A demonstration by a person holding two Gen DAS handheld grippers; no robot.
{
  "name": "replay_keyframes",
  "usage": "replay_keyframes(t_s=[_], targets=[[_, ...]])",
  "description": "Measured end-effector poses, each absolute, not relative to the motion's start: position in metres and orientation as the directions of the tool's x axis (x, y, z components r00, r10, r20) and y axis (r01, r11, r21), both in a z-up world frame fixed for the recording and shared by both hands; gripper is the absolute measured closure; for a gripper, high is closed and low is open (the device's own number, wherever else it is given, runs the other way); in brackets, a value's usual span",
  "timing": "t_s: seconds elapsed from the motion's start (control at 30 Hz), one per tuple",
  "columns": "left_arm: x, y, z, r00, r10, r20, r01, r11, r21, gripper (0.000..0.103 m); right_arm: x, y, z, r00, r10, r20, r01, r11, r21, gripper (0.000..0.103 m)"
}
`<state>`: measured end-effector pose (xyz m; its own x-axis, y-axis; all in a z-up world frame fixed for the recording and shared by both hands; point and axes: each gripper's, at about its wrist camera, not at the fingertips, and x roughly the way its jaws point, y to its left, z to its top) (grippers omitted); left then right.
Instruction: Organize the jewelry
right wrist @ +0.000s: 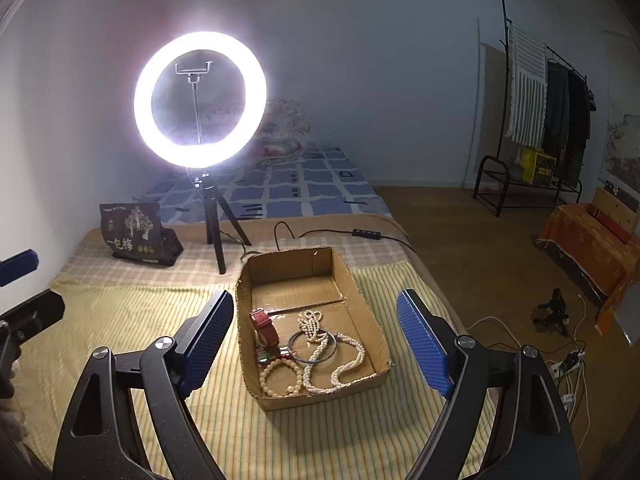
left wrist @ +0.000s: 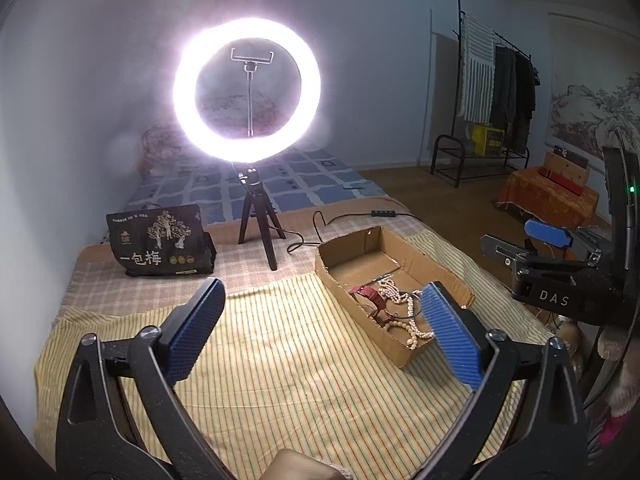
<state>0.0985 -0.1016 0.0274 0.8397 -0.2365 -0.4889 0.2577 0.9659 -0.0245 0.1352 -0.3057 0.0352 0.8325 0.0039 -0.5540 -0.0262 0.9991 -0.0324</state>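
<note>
A shallow cardboard box [right wrist: 362, 300] sits on the striped cloth and holds jewelry: a long pearl necklace [right wrist: 352, 364], a beaded bracelet [right wrist: 280, 378], a dark ring bangle [right wrist: 312, 346] and a red watch [right wrist: 266, 326]. The box [left wrist: 440, 268] also shows in the left wrist view, with the pearls [left wrist: 394, 294] and the red watch [left wrist: 368, 294] inside. My right gripper [right wrist: 316, 336] is open and empty, raised above the box's near half. My left gripper [left wrist: 322, 322] is open and empty, over the cloth left of the box. The right gripper [left wrist: 538, 240] shows at the right of the left wrist view.
A lit ring light on a black tripod [right wrist: 200, 100] stands behind the box, its cable [right wrist: 320, 234] trailing right. A black snack bag [right wrist: 136, 236] lies at the back left. The bed edge drops to a wooden floor [right wrist: 480, 248] with cables and a clothes rack [right wrist: 540, 120].
</note>
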Motion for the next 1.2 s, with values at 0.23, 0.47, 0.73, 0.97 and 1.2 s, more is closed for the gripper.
replay_keyframes(t_s=[0.23, 0.47, 0.73, 0.97, 1.2], targets=[[0.0925, -0.1007, 0.0295, 0.852, -0.220, -0.475, 0.250, 0.968, 0.001, 0.001, 0.1351, -0.3042, 0.0333, 0.834, 0.000, -0.552, -0.026, 0.999, -0.039, 0.019], [0.0917, -0.1016, 0.0304, 0.852, -0.219, -0.476, 0.251, 0.968, 0.004, 0.000, 0.1346, -0.3004, 0.0322, 0.835, -0.002, -0.551, -0.033, 0.998, -0.053, 0.019], [0.0912, -0.1031, 0.0310, 0.850, -0.223, -0.478, 0.255, 0.967, 0.004, 0.000, 0.1354, -0.2997, 0.0315, 0.834, -0.005, -0.551, -0.031, 0.998, -0.055, 0.019], [0.0905, -0.1062, 0.0317, 0.846, -0.223, -0.484, 0.259, 0.966, 0.008, 0.000, 0.1356, -0.3002, 0.0306, 0.832, -0.003, -0.555, -0.031, 0.998, -0.053, 0.019], [0.0894, -0.1072, 0.0307, 0.843, -0.231, -0.486, 0.269, 0.963, 0.009, 0.000, 0.1367, -0.3022, 0.0306, 0.830, -0.005, -0.558, -0.028, 0.998, -0.051, 0.019]])
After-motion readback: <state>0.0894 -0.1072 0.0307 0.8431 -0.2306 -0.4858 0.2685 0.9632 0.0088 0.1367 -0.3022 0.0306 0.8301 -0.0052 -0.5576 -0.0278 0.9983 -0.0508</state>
